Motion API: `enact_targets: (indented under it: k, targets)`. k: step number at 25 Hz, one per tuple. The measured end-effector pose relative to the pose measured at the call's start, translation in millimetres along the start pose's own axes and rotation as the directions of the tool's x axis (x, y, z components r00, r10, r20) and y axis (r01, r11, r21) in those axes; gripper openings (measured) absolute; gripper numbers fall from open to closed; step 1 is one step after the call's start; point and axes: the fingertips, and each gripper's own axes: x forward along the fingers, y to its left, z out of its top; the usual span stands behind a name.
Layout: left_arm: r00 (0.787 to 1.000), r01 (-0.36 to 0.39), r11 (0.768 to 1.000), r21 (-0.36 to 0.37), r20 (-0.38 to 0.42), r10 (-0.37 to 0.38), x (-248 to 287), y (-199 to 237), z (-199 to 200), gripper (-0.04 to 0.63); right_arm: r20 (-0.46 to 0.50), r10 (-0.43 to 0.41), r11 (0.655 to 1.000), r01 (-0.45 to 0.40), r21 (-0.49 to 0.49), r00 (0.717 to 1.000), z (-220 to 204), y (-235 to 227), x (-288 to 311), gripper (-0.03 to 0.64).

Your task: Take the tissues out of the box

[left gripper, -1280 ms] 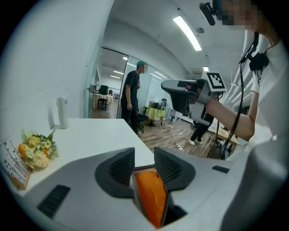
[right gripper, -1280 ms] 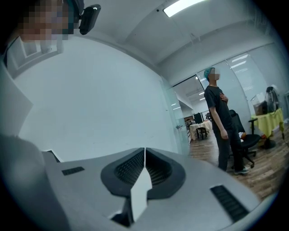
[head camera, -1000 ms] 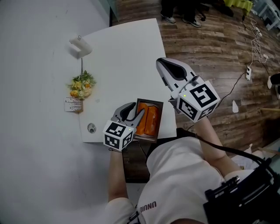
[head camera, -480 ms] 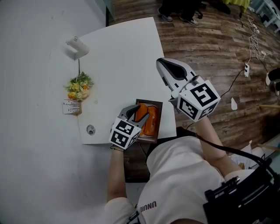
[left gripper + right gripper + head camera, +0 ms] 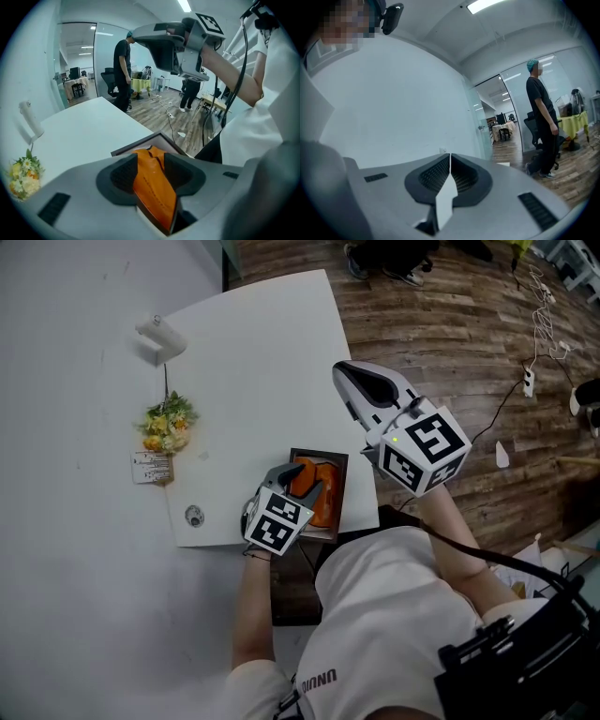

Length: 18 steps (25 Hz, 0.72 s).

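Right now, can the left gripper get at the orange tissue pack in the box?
Probably yes: the left gripper has the orange tissue pack between its fingers, and the box is open on top.

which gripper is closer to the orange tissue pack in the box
Left. The left gripper is down at the box with the orange tissue pack between its jaws. The right gripper is held farther out past the box, jaws together.

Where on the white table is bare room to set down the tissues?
The far half of the white table is bare, from the yellow flower bunch to the edge by the wooden floor. The near edge is crowded: the dark box, its orange tissue pack and the left gripper.
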Motion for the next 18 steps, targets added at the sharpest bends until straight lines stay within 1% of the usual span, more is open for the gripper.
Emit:
enact_targets:
  k: [9,18]
  targets:
    - [0.999,-0.008,1.000,-0.010,-0.047,0.007,4.7,-0.3,-6.7,0.182,-0.003,-0.007,1.000,0.007,0.008,1.000,-1.2,-2.1,0.8,0.021]
    - [0.998,-0.021,0.999,-0.038,-0.057,0.019,7.4,2.7,-11.7,0.156,-0.002,-0.012,1.000,0.012,0.015,1.000,-1.9,-3.7,0.3,0.021]
